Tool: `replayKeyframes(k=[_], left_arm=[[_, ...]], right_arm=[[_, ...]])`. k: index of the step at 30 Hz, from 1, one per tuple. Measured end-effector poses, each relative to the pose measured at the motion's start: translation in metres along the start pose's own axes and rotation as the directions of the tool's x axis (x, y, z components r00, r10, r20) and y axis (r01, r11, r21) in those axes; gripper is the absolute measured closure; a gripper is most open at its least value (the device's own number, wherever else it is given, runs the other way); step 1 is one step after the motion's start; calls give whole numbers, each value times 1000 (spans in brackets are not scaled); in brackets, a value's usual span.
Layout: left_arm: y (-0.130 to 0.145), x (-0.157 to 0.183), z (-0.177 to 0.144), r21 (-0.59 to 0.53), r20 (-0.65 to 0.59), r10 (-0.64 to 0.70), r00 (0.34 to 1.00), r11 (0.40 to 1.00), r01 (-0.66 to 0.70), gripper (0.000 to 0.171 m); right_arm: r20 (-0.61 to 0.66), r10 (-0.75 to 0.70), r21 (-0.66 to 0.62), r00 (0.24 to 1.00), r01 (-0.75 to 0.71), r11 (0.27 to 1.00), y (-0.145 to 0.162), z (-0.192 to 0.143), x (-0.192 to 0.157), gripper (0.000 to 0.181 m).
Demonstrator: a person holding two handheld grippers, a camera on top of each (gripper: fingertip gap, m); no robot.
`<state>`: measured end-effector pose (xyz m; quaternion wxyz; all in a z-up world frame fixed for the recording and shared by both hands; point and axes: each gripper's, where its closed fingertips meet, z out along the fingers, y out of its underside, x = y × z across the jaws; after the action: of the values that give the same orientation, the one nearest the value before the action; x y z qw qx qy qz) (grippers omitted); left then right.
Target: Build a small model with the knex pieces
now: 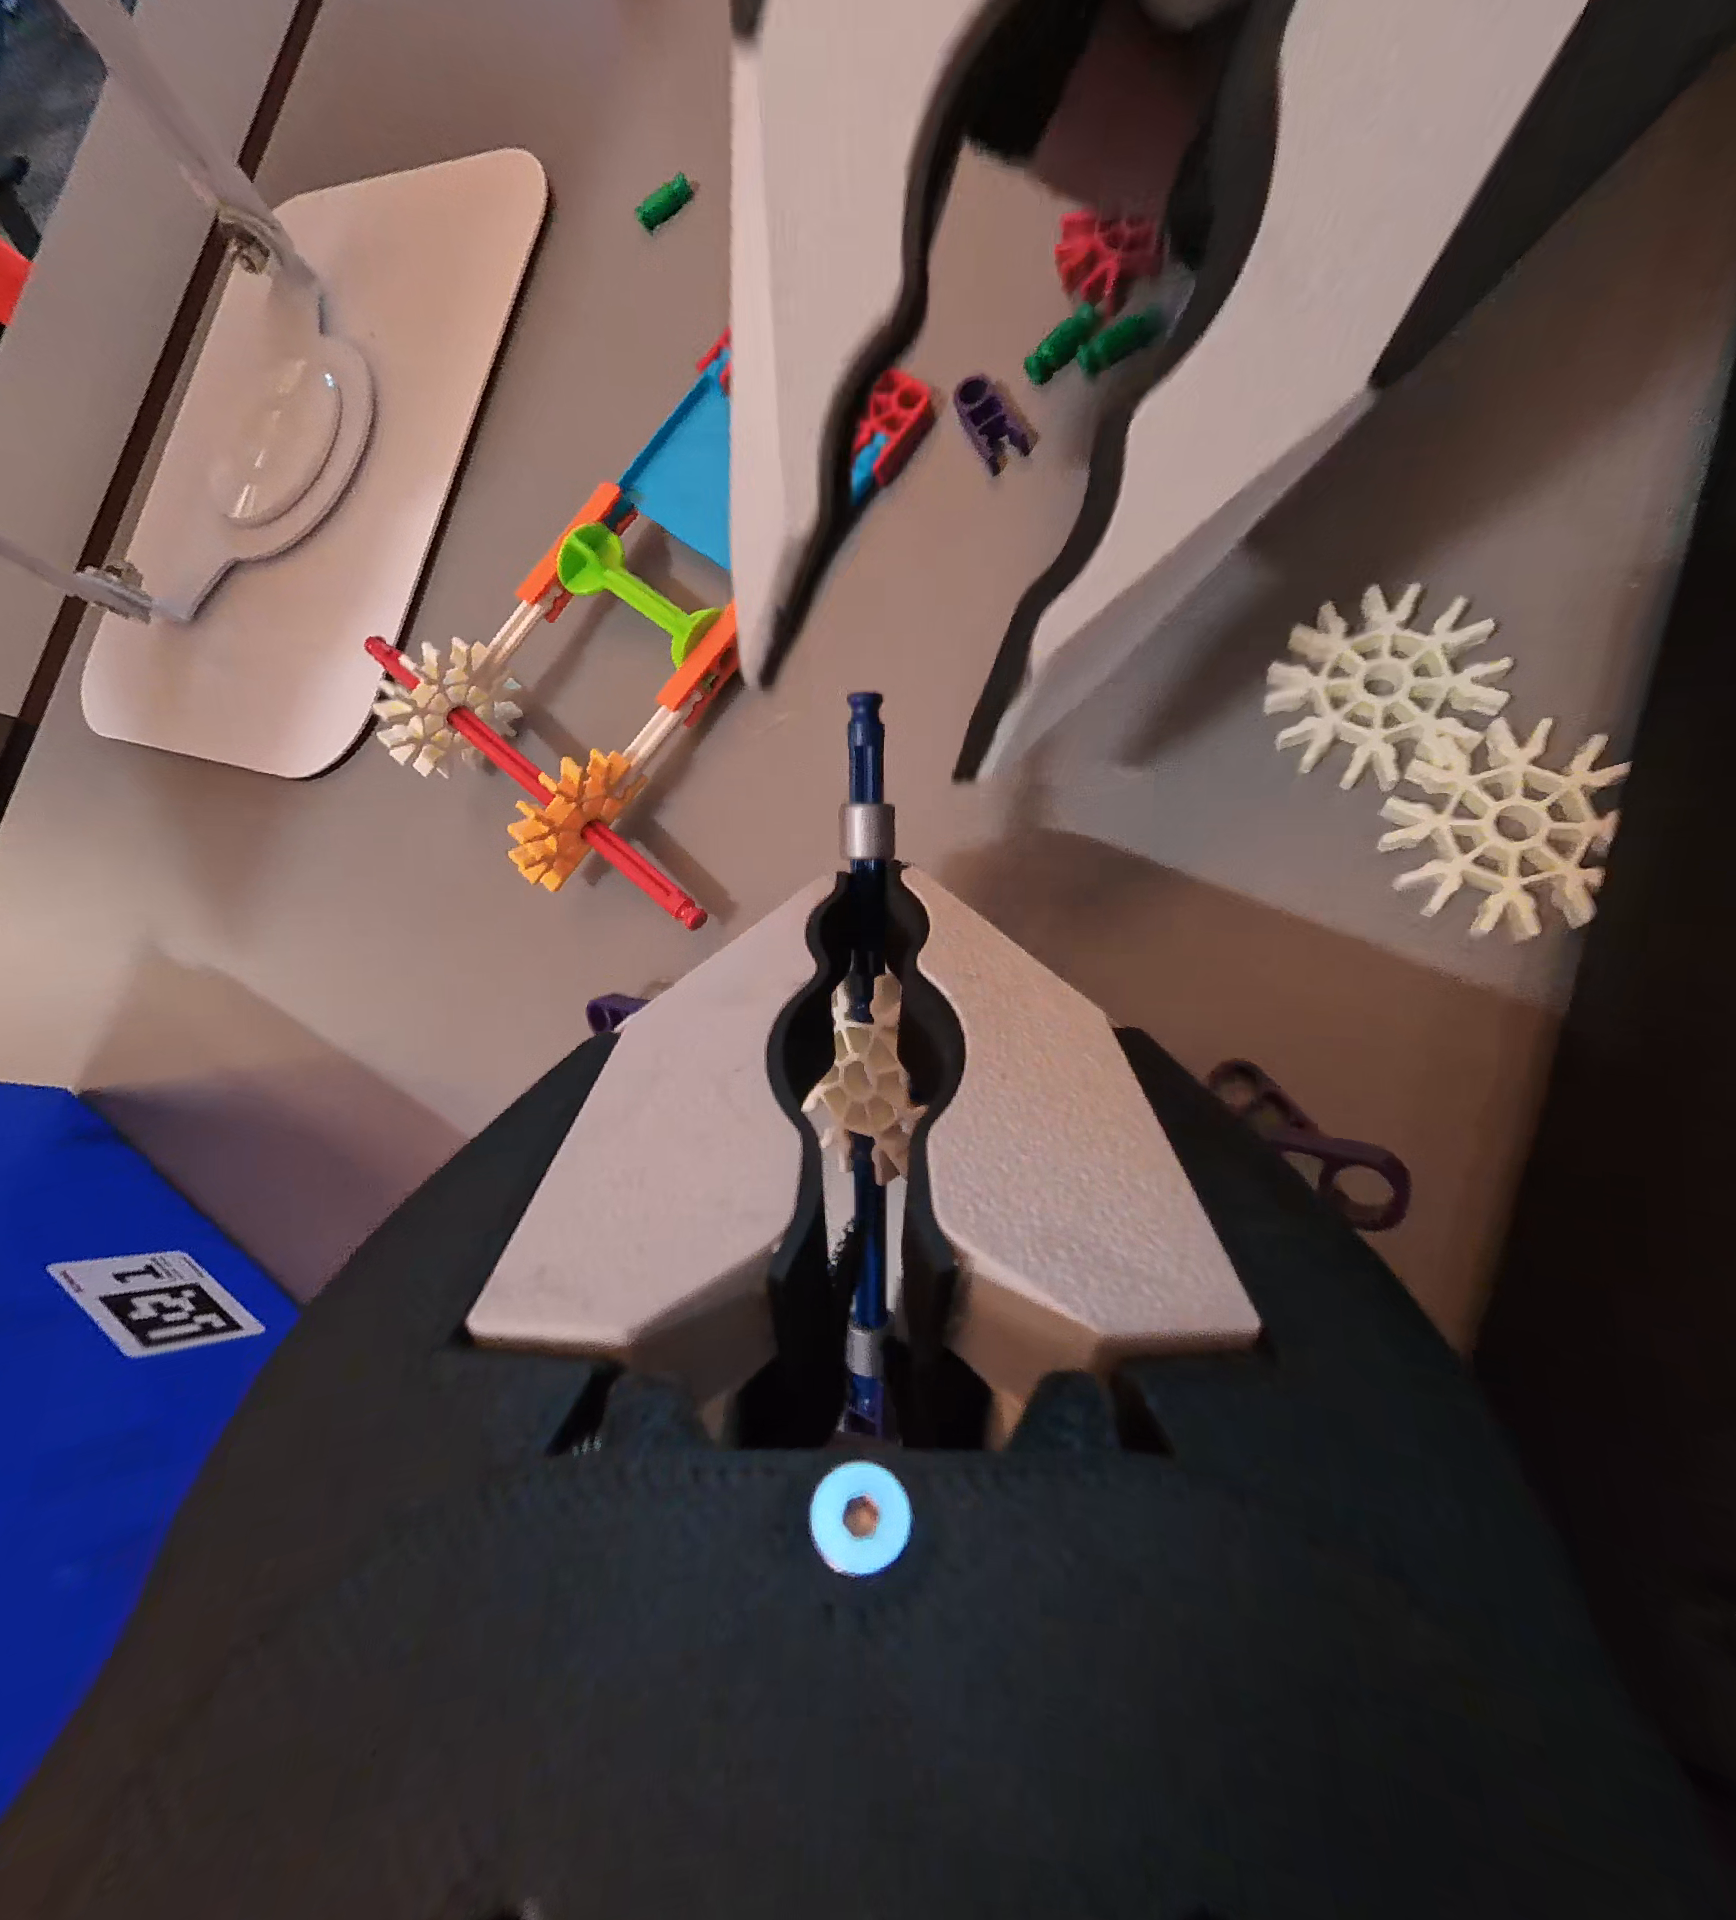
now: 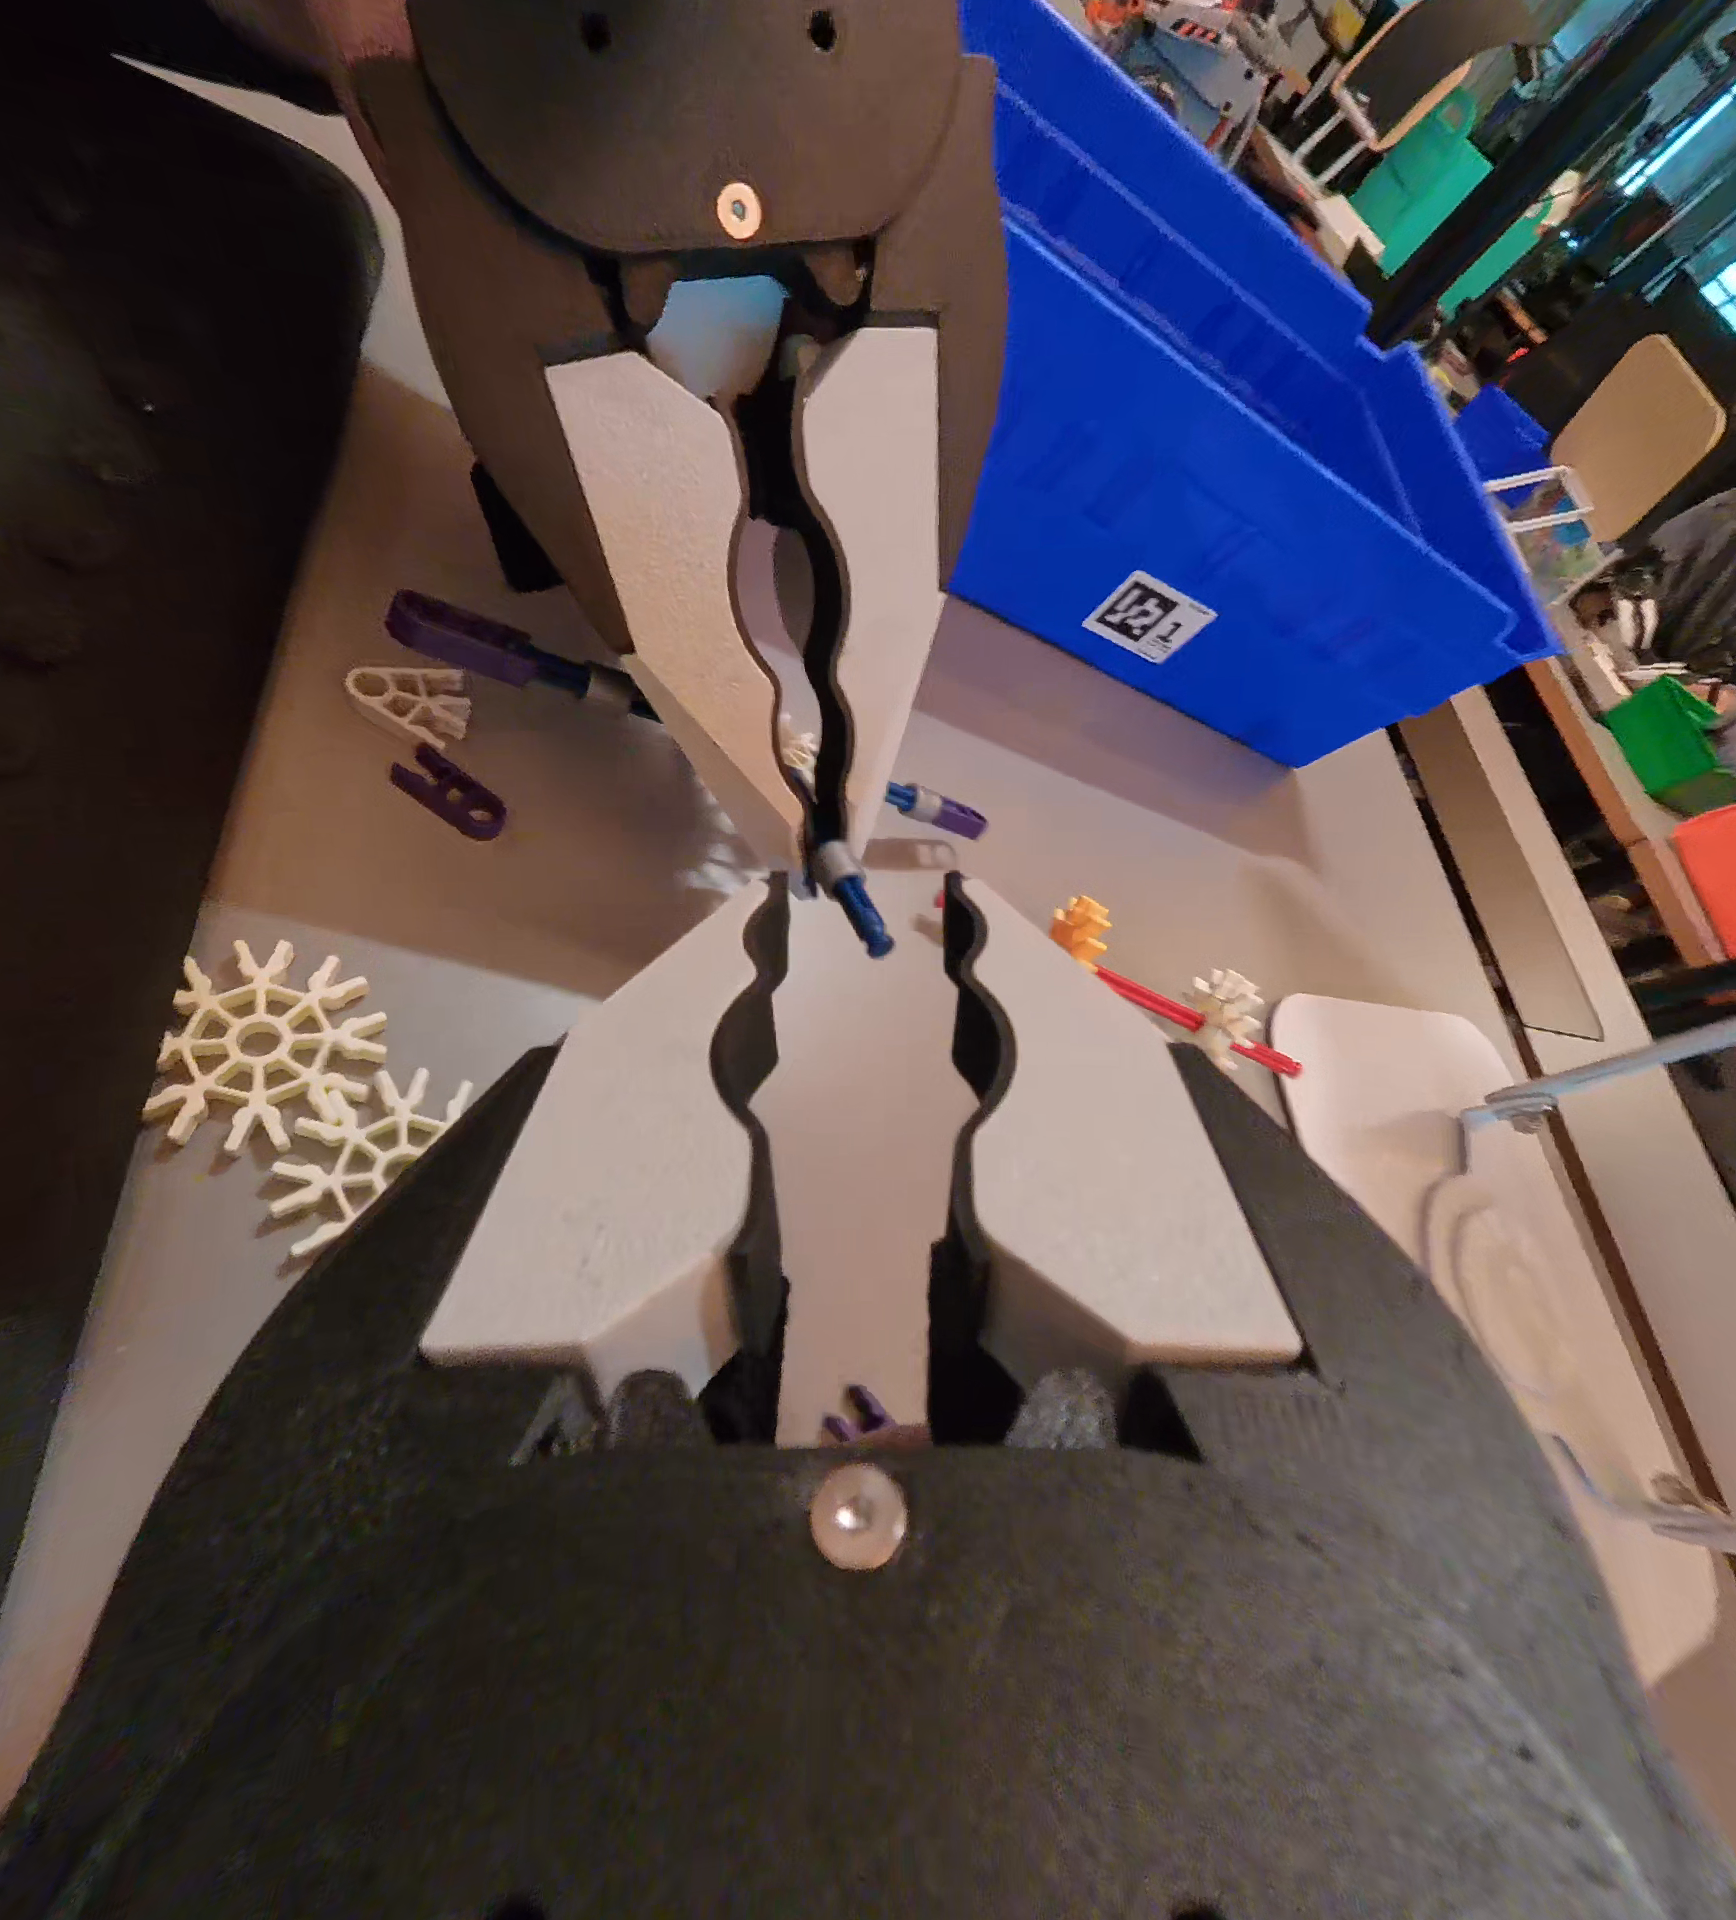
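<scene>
My left gripper (image 1: pixel 869 883) is shut on a dark blue rod (image 1: pixel 864 748). The rod carries a grey sleeve (image 1: pixel 866 828) just past the fingertips and a cream connector (image 1: pixel 864 1091) between the pads. The rod's tip sticks out forward. My right gripper (image 2: pixel 862 888) is open and empty, one finger on each side of the blue rod's tip (image 2: pixel 864 920). In the right wrist view the left gripper (image 2: pixel 822 842) comes down from above, facing mine. In the left wrist view the right gripper (image 1: pixel 869 717) reaches in from the top.
Two cream snowflake connectors (image 1: pixel 1383 686) (image 2: pixel 266 1039) lie on the table. A built frame with a red rod (image 1: pixel 573 810), orange and cream connectors and a green spool lies left. Loose purple (image 1: pixel 989 416), red and green (image 1: pixel 1092 343) pieces lie beyond. A blue bin (image 2: pixel 1207 499) and a white board (image 1: pixel 324 447) stand nearby.
</scene>
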<state>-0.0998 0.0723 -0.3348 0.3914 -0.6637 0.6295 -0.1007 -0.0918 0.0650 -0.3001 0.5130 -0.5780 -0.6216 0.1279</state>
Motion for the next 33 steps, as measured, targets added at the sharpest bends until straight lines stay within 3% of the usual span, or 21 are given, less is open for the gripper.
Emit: replayKeyframes(k=[3, 6, 10, 17, 19, 28, 33], left_arm=[[1, -6, -3, 12, 16, -14, 1000, 1000, 14, 170], [5, -13, -4, 7, 31, -25, 999, 1000, 25, 170], [14, -19, -2, -7, 28, -32, 999, 999, 32, 169], [22, -18, -5, -10, 6, -46, 999, 999, 46, 170], [23, -18, -6, -9, 3, -46, 999, 999, 46, 170], [36, -13, -4, -61, -8, -39, 999, 997, 39, 170], [41, -4, -2, -107, -43, -28, 999, 994, 23, 170]], right_arm=[[10, 2, 24, 1000, -2, 1000, -11, -16, 3, 154], [207, 81, -8, 975, -81, 997, -21, -18, -28, 159], [378, 40, -105, 925, -1, 994, -15, 2, -76, 158], [505, 12, -152, 863, 75, 986, -7, 32, -92, 161], [525, 30, -158, 851, 64, 985, -6, 36, -93, 172], [447, 111, -253, 888, 6, 968, 25, 20, -58, 174], [367, 160, -244, 916, -71, 967, 27, 15, -34, 174]])
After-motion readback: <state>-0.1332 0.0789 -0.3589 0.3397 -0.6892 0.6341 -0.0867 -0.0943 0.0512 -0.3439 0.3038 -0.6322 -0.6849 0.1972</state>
